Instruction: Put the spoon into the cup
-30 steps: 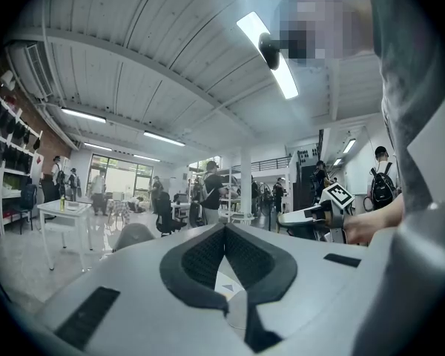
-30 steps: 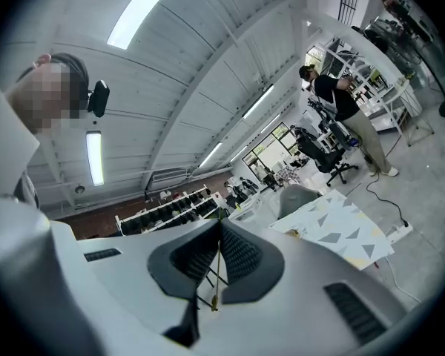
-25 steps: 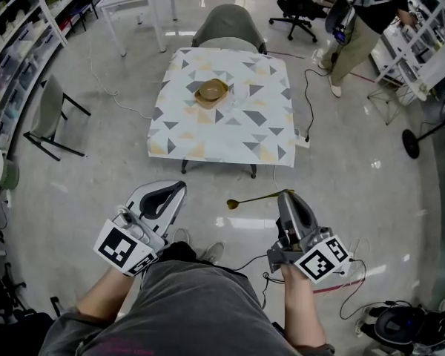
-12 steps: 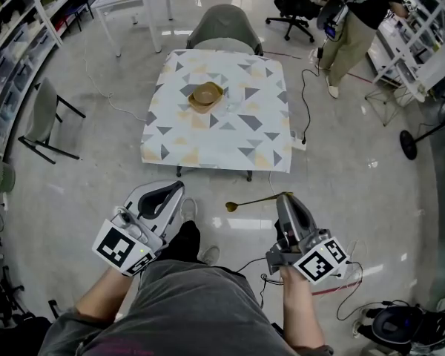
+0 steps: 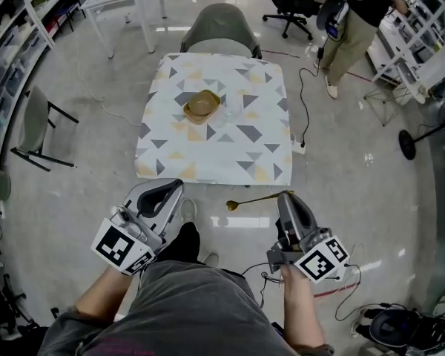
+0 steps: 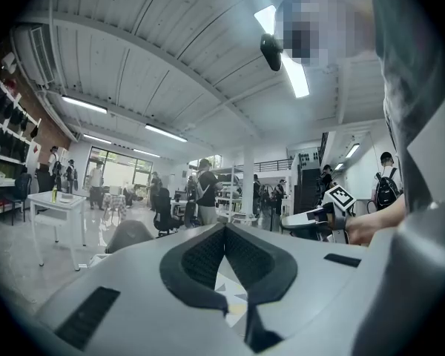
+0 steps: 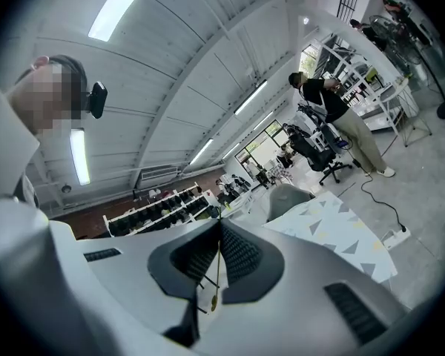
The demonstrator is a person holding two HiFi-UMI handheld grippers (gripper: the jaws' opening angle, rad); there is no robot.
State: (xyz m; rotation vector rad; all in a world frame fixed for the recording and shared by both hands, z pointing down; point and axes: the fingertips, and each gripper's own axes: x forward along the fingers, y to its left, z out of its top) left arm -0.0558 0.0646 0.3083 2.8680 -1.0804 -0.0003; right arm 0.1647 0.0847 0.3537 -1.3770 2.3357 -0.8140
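**Gold spoon clamped in right gripper, short of the table**

Gold metal spoon [image 5: 256, 199]: its thin handle is pinched at the tips of the white two-jaw right gripper [image 5: 285, 194]. The right gripper view confirms it. The ribbed pads are clenched on the handle, and the spoon's bowl end hangs just past them.

In the head view the spoon lies roughly level and sticks out leftward from the jaw tips. Its bowl end points toward the white two-jaw left gripper [image 5: 176, 186]. The spoon is in the air over the glossy grey floor [image 5: 74, 176], just short of the table's near edge and not above the table.

Left gripper: jaws closed tip to tip, with nothing between them in the left gripper view. It is level with the right gripper and clear of the spoon.

Square table under a white cloth printed with grey and yellow triangles [image 5: 208, 154]: it stands ahead of both grippers. A round brown wooden bowl [image 5: 201, 104] sits on it, toward the far side. A small clear object [image 5: 233, 104] is just right of the bowl, too faint to tell whether it is the cup.

Surroundings:
- A grey-green padded chair [image 5: 221, 24] is tucked in at the table's far side.
- A second grey chair with black legs [image 5: 35, 121] stands at the left, well apart from the table.
- A standing person in a dark top and khaki trousers [image 5: 354, 21] is at the upper right, beside white shelving [image 5: 423, 43].
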